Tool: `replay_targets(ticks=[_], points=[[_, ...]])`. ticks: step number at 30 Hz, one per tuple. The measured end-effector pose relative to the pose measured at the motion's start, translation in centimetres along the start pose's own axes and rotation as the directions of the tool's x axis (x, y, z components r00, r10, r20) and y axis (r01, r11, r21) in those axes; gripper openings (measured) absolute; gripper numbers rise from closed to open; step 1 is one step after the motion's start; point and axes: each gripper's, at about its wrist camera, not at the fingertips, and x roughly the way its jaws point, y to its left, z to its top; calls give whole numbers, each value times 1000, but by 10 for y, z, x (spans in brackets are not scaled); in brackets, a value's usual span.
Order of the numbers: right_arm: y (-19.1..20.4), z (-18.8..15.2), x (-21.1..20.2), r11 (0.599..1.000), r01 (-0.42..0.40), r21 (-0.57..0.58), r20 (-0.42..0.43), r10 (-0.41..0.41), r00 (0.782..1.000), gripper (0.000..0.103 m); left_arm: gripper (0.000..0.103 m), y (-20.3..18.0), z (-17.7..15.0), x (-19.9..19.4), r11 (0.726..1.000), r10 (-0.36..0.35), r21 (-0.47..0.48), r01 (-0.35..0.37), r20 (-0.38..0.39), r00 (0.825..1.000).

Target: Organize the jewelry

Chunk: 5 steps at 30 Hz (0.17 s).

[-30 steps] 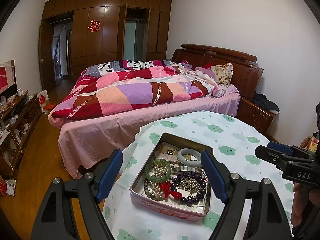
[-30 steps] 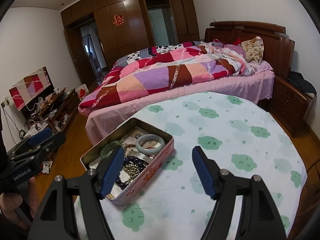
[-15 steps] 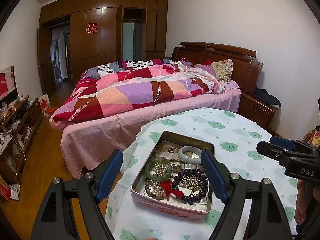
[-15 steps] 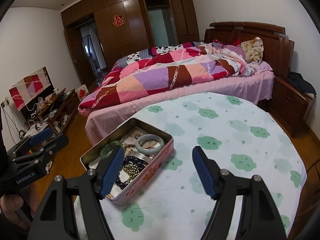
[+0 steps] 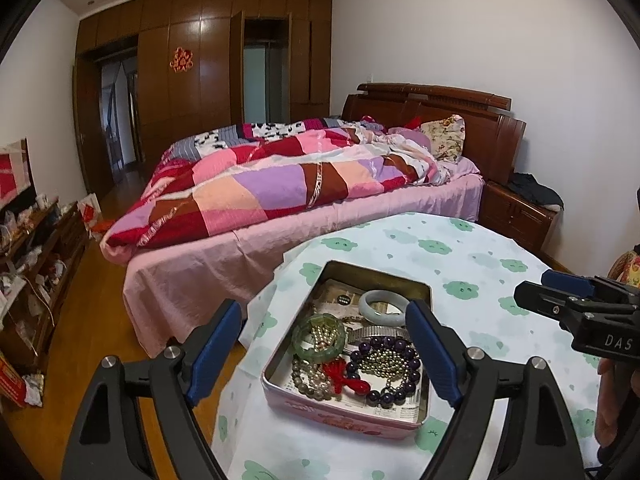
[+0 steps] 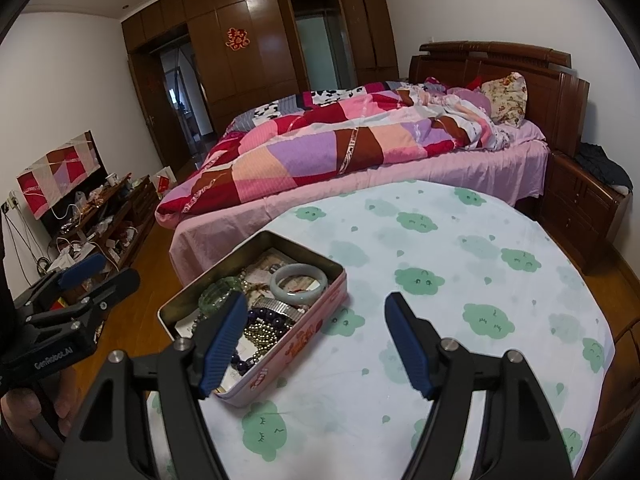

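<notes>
An open pink tin sits on the round table near its left edge. It holds a pale jade bangle, a green bangle, a purple bead bracelet, a red tassel, pearl beads and a metal watch band. My left gripper is open and empty, held just above the tin. My right gripper is open and empty above the table, by the tin's right side.
The table wears a white cloth with green clouds. Behind it stands a bed with a patchwork quilt. A nightstand is at the right, a cluttered TV stand at the left, over a wooden floor.
Both grippers stay open. The left wrist view has shifted slightly, with the tin sitting a little more centred between its fingers. The right gripper has hardly moved.
</notes>
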Motion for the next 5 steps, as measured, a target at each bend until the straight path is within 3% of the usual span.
replay_targets(ticks=[5], points=[[-1, -2, 1, 1000, 3, 3, 0, -3, 1000, 76, 84, -3, 1, -3, 1000, -15, 12, 15, 11, 1000]])
